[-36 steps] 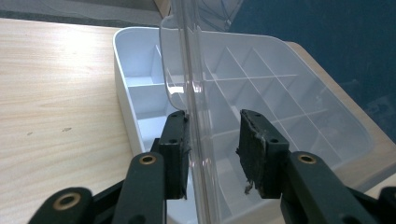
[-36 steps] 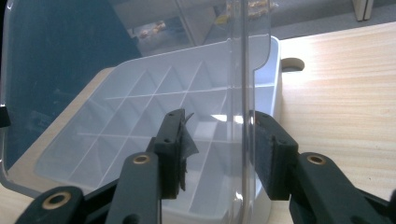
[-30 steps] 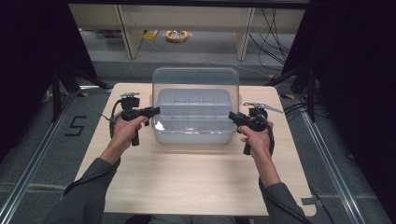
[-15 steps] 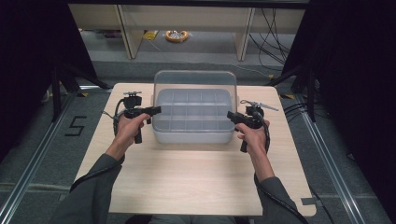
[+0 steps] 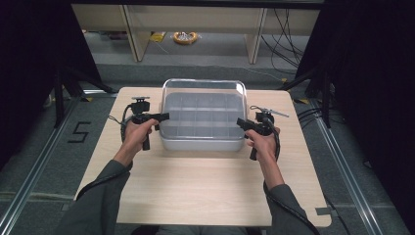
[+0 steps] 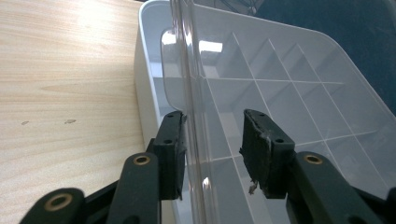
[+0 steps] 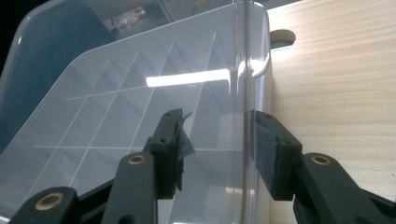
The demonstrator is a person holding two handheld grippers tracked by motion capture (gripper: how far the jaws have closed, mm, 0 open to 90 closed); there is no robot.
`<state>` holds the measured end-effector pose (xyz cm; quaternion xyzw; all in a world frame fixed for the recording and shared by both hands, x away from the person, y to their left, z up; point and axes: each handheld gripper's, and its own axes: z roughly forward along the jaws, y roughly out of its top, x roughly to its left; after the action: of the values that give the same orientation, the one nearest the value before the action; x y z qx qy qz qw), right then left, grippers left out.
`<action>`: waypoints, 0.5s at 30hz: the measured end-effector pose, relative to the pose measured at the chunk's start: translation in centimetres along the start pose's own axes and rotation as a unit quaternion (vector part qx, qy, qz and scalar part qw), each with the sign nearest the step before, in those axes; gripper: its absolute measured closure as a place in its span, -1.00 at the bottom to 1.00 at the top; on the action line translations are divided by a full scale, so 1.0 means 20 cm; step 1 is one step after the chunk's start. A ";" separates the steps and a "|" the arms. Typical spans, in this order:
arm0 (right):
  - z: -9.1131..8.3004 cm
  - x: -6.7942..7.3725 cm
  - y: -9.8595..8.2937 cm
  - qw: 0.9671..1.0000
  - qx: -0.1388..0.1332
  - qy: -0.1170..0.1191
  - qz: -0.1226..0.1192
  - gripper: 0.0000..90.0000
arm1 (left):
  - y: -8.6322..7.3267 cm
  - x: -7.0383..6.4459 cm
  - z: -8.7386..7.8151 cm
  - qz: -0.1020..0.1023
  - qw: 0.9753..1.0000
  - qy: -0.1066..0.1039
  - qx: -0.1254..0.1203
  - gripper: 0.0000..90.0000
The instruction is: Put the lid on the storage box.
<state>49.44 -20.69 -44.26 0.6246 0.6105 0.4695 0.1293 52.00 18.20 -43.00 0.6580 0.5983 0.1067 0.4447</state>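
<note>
A translucent compartment box (image 5: 203,139) sits at the middle of the wooden table (image 5: 195,191). Its clear lid (image 5: 203,90) stands tilted over the divided tray. My left gripper (image 5: 164,116) is at the box's left side and my right gripper (image 5: 241,122) at its right side. In the left gripper view the open left gripper (image 6: 215,156) straddles the lid's edge (image 6: 187,70), beside the white box wall (image 6: 144,93). In the right gripper view the open right gripper (image 7: 219,151) straddles the lid's other edge (image 7: 245,93). Neither pair of jaws clamps the lid.
Bare table surface lies in front of the box and beside both hands. Beyond the far edge are shelf legs (image 5: 254,44) and a yellow object (image 5: 185,36) on the floor. Cables (image 5: 313,115) run off the right side. Dark curtains flank the table.
The lid's far edge sits slightly lower in the high view than a second ago. Both grippers stay at the box's sides, nearly unmoved.
</note>
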 end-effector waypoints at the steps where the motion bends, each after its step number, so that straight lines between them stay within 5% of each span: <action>1: 0.01 -0.02 0.00 1.000 -0.006 -0.001 -0.023 0.26 | 0.00 0.00 0.00 0.001 1.000 0.001 0.000 0.31; 15: 0.02 -0.02 -0.01 1.000 -0.001 -0.002 -0.026 0.24 | -0.02 0.02 0.03 -0.005 1.000 0.004 0.009 0.27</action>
<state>49.72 -20.80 -44.81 0.6095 0.6256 0.4653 0.1434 52.17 18.26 -43.81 0.6585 0.6042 0.1022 0.4368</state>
